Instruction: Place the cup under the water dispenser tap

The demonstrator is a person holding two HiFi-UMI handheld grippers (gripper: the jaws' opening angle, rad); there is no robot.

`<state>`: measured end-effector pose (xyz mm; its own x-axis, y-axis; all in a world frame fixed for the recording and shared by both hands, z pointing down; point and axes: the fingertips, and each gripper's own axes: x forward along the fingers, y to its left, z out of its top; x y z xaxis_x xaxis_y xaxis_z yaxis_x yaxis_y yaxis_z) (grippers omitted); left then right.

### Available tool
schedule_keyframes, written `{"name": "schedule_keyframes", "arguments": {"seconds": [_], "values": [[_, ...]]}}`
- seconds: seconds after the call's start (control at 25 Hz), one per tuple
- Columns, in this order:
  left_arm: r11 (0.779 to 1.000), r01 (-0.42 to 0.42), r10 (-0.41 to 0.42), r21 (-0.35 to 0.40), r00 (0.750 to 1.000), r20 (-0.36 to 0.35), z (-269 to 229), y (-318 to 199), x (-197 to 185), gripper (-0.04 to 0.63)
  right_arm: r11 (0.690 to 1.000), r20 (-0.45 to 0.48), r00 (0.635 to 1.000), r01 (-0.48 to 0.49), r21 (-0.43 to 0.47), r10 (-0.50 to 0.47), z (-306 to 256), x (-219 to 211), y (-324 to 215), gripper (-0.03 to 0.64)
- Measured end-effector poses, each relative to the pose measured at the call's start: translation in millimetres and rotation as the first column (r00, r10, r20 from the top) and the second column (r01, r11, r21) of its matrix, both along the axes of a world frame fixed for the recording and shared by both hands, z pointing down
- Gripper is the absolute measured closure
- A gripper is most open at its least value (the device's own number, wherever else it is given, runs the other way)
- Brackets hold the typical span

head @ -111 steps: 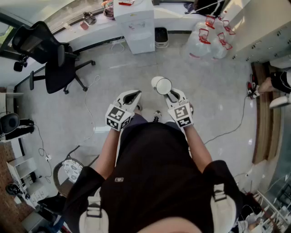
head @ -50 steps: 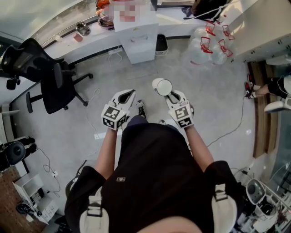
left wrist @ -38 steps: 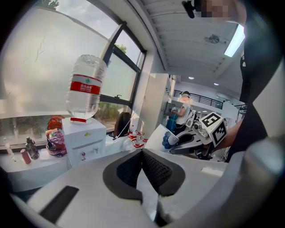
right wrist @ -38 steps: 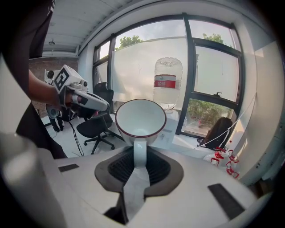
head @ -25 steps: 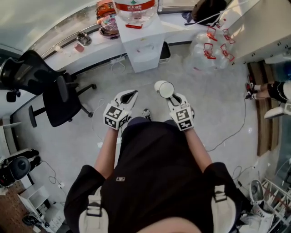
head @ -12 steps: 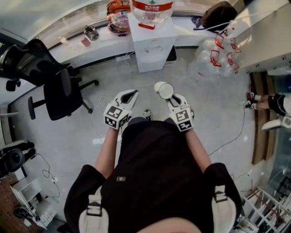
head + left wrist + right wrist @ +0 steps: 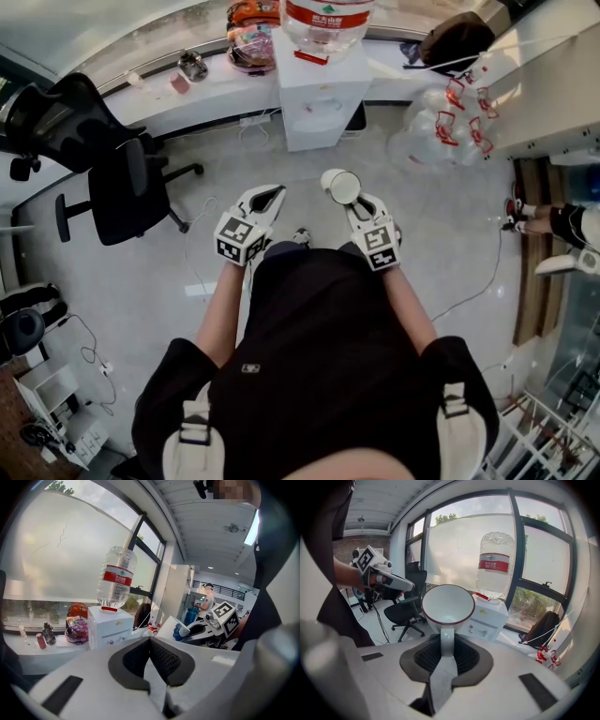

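The cup (image 7: 448,604) was gripped by its handle in the right gripper's (image 7: 446,656) fingers; the left gripper's (image 7: 157,656) fingers were closed on nothing. Carrying was judged underway, and a closer approach to the water dispenser (image 7: 490,616) was required.

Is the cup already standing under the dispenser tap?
No, the right gripper holds the cup in the air, well short of the water dispenser.

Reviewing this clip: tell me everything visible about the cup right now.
The cup is white and glossy like ceramic, with a thin dark red line round its rim and one handle. It looks empty. The right claw is shut on the handle, and nothing else touches the cup. It hangs in the air above the floor, mouth upward, short of the water dispenser.
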<state>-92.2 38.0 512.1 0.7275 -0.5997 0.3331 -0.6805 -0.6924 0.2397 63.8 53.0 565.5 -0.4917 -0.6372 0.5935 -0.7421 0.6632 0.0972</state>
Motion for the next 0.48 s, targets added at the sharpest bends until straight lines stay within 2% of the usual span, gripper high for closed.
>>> {"name": "schedule_keyframes", "arguments": {"seconds": [0.48], "values": [[1.000, -0.017, 0.017, -0.001, 1.000, -0.011, 1, -13, -1, 0.595, 1.000, -0.026, 1.000, 0.015, -0.026, -0.015, 8, -7, 2, 0.568]]}}
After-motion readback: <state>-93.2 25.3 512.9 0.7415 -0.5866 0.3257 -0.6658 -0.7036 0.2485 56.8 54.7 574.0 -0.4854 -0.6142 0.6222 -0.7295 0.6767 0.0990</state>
